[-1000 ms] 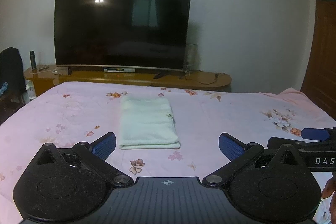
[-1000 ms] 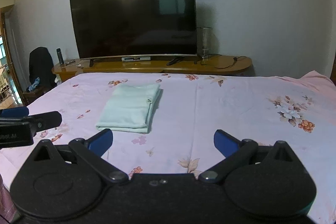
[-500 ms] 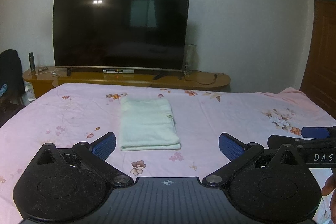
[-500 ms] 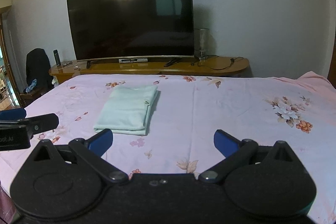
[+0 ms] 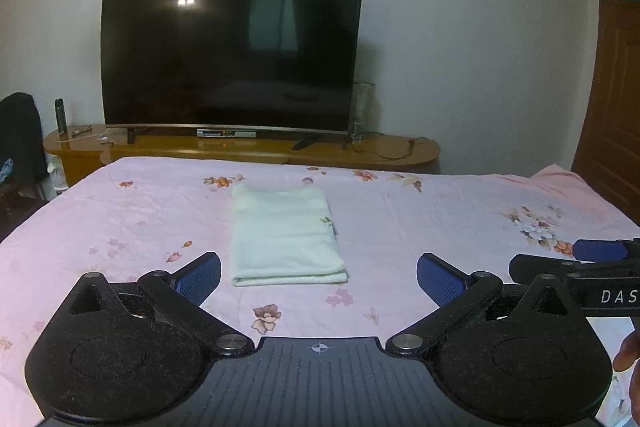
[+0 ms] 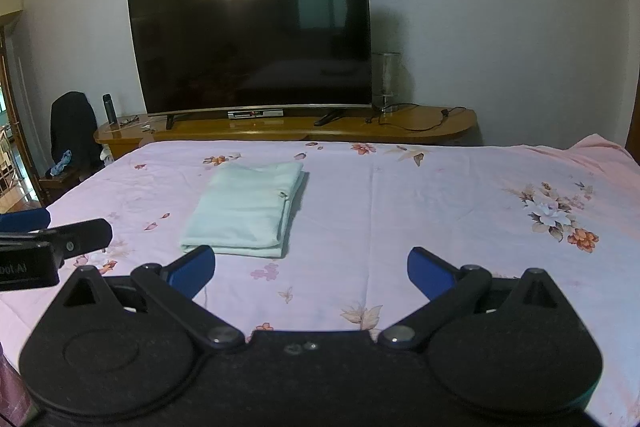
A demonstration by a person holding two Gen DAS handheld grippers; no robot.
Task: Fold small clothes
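Note:
A pale mint green garment (image 5: 285, 235) lies folded into a neat rectangle on the pink floral bedsheet (image 5: 440, 219). It also shows in the right wrist view (image 6: 248, 211), left of centre. My left gripper (image 5: 319, 277) is open and empty, held above the near part of the bed, short of the garment. My right gripper (image 6: 311, 273) is open and empty, to the right of the garment and nearer than it. Each gripper shows at the edge of the other's view.
A large dark television (image 5: 232, 55) stands on a low wooden cabinet (image 5: 240, 147) beyond the bed's far edge. A chair with dark clothing (image 6: 74, 131) is at the left. A wooden door (image 5: 616, 87) is at the right.
Both grippers have drawn back and risen slightly from the bed. The garment lies where it was. Both stay open.

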